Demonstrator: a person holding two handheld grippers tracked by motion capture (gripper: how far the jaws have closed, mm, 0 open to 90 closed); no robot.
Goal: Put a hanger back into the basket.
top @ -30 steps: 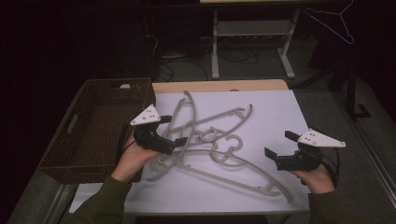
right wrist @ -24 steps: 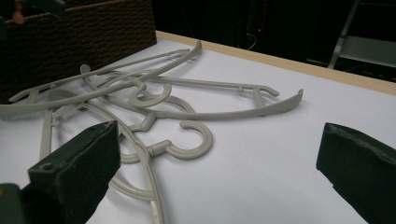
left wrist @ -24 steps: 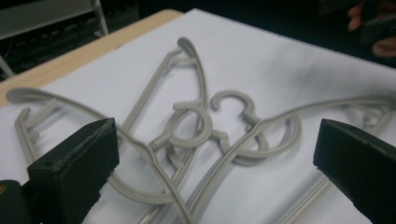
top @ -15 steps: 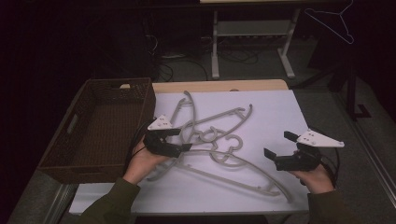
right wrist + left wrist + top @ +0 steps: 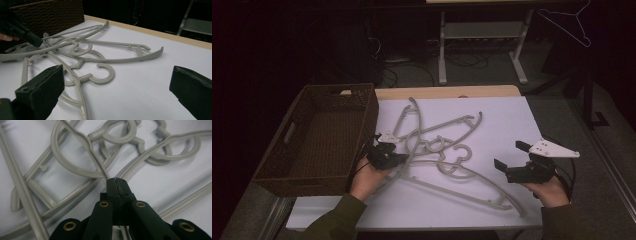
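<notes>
Several grey plastic hangers (image 5: pixel 439 147) lie tangled in the middle of the white table (image 5: pixel 507 120). My left gripper (image 5: pixel 404 159) is at the pile's left edge, its jaws shut on a thin bar of a grey hanger (image 5: pixel 96 160). In the left gripper view my left gripper (image 5: pixel 117 180) has its tips pressed together around that bar. My right gripper (image 5: pixel 512 156) hovers open to the right of the pile, with nothing between its jaws. From the right gripper view, my right gripper (image 5: pixel 117 71) faces the hooks of the hangers (image 5: pixel 100 75), and the left gripper (image 5: pixel 35 41) shows at far left.
A dark woven basket (image 5: pixel 369 115) stands on the table's left side, close behind the left hand. Bare table lies to the right of and in front of the pile. A metal desk frame (image 5: pixel 482 35) stands on the floor beyond the table.
My left gripper moved right from beside the basket into the pile's edge and now sits shut on a hanger bar. The right gripper has barely moved.
</notes>
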